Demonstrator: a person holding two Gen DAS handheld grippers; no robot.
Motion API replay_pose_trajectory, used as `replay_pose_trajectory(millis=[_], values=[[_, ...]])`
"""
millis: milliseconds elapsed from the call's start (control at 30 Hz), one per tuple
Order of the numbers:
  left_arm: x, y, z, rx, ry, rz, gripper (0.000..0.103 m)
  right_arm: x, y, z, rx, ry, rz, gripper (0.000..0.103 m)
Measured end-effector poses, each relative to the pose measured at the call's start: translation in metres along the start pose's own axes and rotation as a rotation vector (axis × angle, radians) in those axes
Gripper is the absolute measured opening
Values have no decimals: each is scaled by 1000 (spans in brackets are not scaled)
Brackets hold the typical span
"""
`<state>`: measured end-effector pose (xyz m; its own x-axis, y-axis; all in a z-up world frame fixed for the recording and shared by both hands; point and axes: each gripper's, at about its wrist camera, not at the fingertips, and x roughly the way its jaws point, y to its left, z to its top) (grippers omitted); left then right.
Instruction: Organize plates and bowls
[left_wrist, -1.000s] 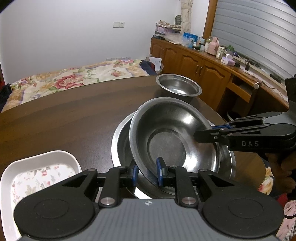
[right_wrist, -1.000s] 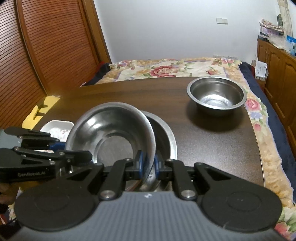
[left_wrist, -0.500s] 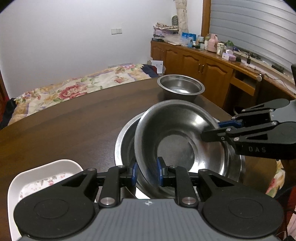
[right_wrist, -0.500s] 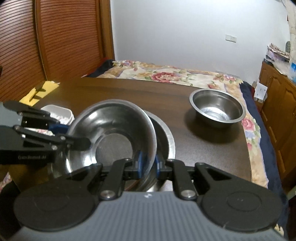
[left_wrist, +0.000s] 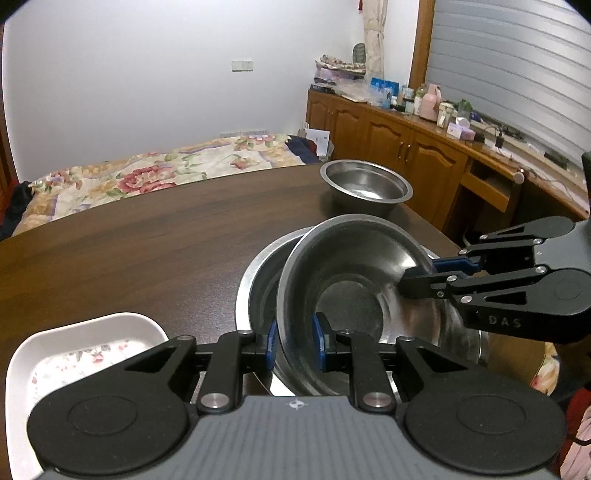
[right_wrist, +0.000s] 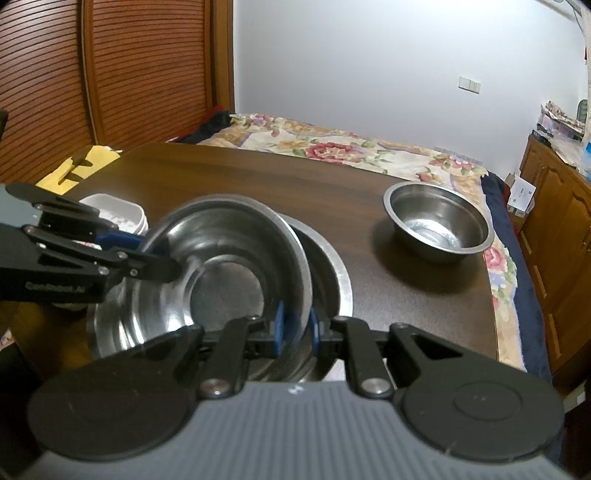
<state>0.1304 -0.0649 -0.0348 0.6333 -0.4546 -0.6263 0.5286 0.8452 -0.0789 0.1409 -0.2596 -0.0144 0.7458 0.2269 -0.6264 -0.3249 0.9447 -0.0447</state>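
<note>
Left wrist view: my left gripper (left_wrist: 294, 345) and right gripper (left_wrist: 417, 277) both clamp the steel bowl's (left_wrist: 354, 299) rim. It has tipped further over the big basin (left_wrist: 258, 280) on the desk (left_wrist: 129, 251) since a second ago, so I judge nesting is close.

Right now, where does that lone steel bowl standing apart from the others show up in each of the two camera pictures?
Left wrist view: the lone steel bowl stands upper right of centre, at the table's far edge, beyond the bowl held in the jaws.
Right wrist view: the lone steel bowl sits right of centre, near the table's right edge.
Shared landmark: the floral bedspread behind the table.
</note>
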Motion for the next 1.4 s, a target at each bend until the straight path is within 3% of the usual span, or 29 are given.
replay_pose_trajectory(millis=[867, 1000, 1400], values=[[-17, 8, 3, -46, -73, 1, 28, 7, 10, 6, -13, 11, -35, 17], [-19, 7, 4, -41, -80, 2, 29, 5, 8, 7, 7, 6, -15, 26], [-20, 3, 11, -28, -89, 9, 31, -4, -4, 18, 50, -53, -34, 29]])
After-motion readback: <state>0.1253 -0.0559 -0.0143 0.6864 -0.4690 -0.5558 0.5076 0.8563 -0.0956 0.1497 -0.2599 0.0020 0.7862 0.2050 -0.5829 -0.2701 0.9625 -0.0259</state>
